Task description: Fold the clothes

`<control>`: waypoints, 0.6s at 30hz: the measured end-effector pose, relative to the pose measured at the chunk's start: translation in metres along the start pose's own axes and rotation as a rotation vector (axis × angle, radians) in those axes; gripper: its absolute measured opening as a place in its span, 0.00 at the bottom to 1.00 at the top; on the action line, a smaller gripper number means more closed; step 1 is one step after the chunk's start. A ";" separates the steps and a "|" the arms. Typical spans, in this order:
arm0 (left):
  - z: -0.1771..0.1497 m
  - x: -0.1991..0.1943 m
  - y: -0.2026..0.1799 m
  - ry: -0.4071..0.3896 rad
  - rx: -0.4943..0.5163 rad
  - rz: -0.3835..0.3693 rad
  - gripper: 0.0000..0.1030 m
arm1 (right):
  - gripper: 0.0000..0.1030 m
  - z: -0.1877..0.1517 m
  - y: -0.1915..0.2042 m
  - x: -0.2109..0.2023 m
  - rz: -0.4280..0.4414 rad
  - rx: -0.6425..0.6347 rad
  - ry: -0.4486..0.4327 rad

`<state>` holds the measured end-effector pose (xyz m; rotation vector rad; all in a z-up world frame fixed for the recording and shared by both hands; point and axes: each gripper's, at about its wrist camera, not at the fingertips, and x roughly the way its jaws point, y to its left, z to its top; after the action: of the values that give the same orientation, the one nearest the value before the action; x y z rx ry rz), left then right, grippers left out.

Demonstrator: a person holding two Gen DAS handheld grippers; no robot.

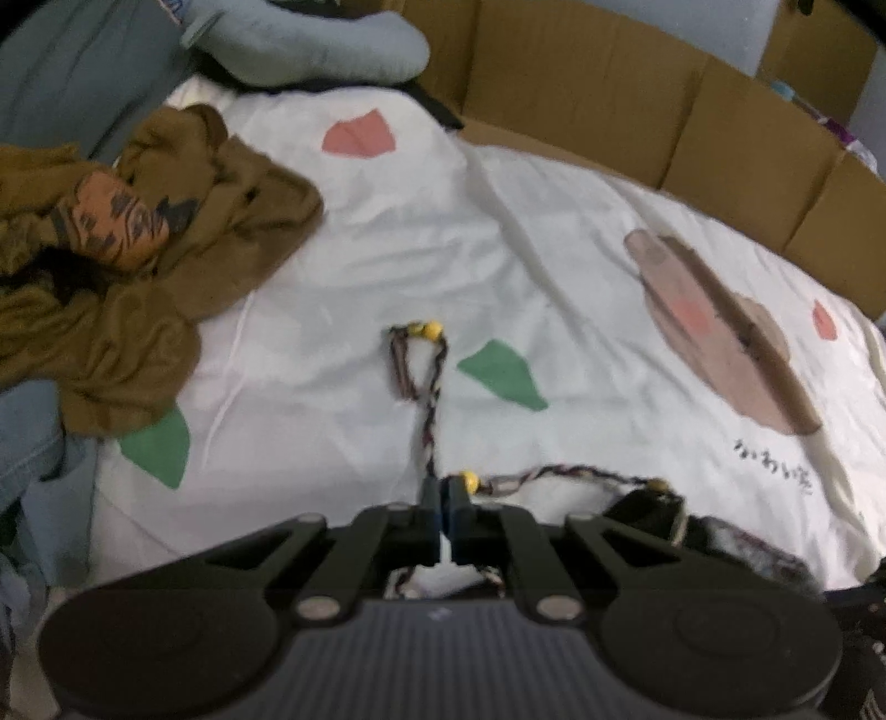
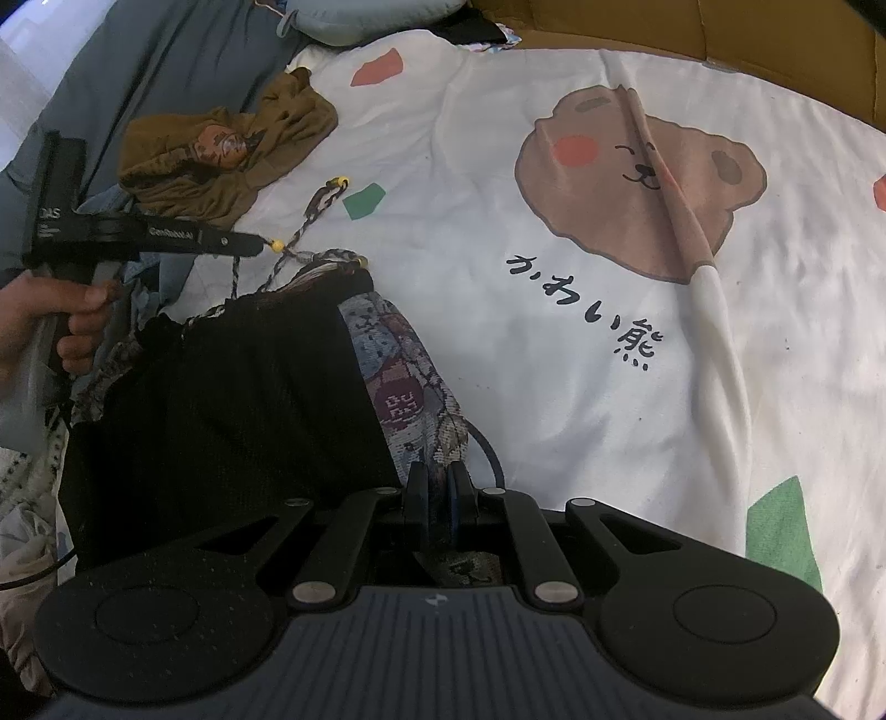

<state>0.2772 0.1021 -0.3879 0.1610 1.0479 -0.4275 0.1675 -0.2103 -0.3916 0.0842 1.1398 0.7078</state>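
Right tool [image 2: 437,487]: clenched on hem of dark patterned garment [image 2: 232,399], near edge of bed.
Dark patterned garment: black side uppermost, blue-and-maroon woven face [image 2: 404,376] showing along one fold; spread flat over near-left part of white bedsheet [image 2: 498,343].
Left tool [image 1: 443,493]: clenched on braided drawstring [image 1: 429,421] at garment's waistband; held by a hand [image 2: 50,327] at left edge of bed.
Braided drawstring: dark multicolour cord with yellow beads [image 1: 429,329], loop trailing across sheet toward far side; second strand running sideways to waistband.
Bedsheet print: brown bear face [image 2: 637,177] with black script beneath, green and pink shapes scattered.
Olive-brown garment [image 1: 166,266]: crumpled heap with orange printed patch, far-left part of bed, apart from drawstring.
Grey-blue pillow [image 1: 310,44]: far-left corner.
Cardboard panels [image 1: 692,127]: standing along far edge.
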 end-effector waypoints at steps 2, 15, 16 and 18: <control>-0.003 0.006 0.000 0.017 0.005 0.010 0.06 | 0.05 0.000 0.000 0.000 -0.001 0.000 0.001; -0.005 0.012 0.005 0.057 0.051 0.031 0.35 | 0.06 0.000 0.000 0.000 -0.002 0.001 0.004; -0.006 0.012 0.005 0.069 0.056 0.024 0.35 | 0.06 0.000 0.000 0.001 -0.002 0.003 0.003; -0.007 0.016 0.004 0.106 0.074 0.010 0.35 | 0.06 0.000 -0.001 0.001 -0.002 0.003 0.004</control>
<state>0.2797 0.1038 -0.4058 0.2571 1.1350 -0.4525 0.1680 -0.2104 -0.3929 0.0839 1.1448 0.7054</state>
